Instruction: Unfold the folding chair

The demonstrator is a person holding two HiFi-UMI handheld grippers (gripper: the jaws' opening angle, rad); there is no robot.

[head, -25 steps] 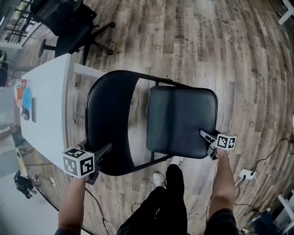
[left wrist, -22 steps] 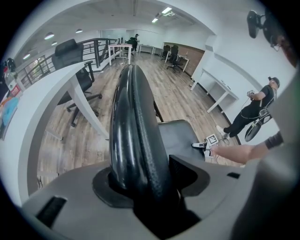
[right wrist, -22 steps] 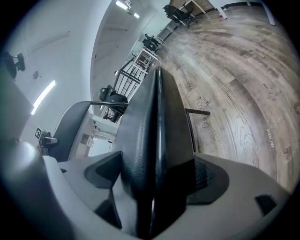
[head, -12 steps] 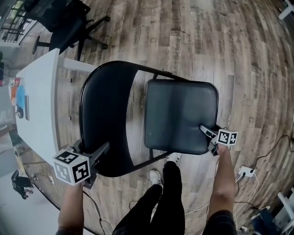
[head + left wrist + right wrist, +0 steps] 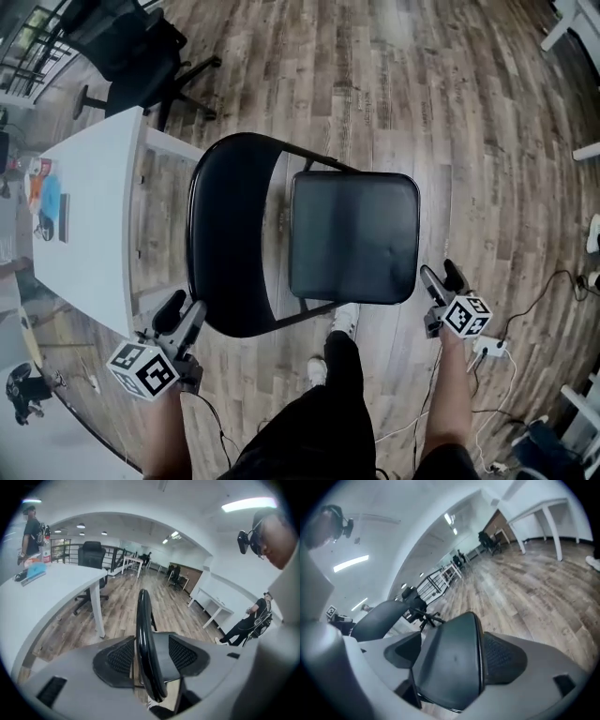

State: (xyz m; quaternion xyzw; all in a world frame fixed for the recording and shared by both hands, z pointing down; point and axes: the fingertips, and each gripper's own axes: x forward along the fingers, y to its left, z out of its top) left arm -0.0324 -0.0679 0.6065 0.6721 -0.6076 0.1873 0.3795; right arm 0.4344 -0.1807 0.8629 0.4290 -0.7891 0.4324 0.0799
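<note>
The left gripper [image 5: 181, 311] has its fingers wide apart on nothing, just off the backrest [image 5: 230, 234] rim; the right gripper [image 5: 441, 277], fingers equally wide and empty, sits just off the seat [image 5: 375, 272] corner. The folding chair [image 5: 353, 216] stands opened on the wooden floor [image 5: 450, 94], beside a white bench [image 5: 89, 225]

White table [image 5: 89, 225] stands left of the folding chair [image 5: 352, 234]; floor [image 5: 497, 141] on the right lies open
</note>
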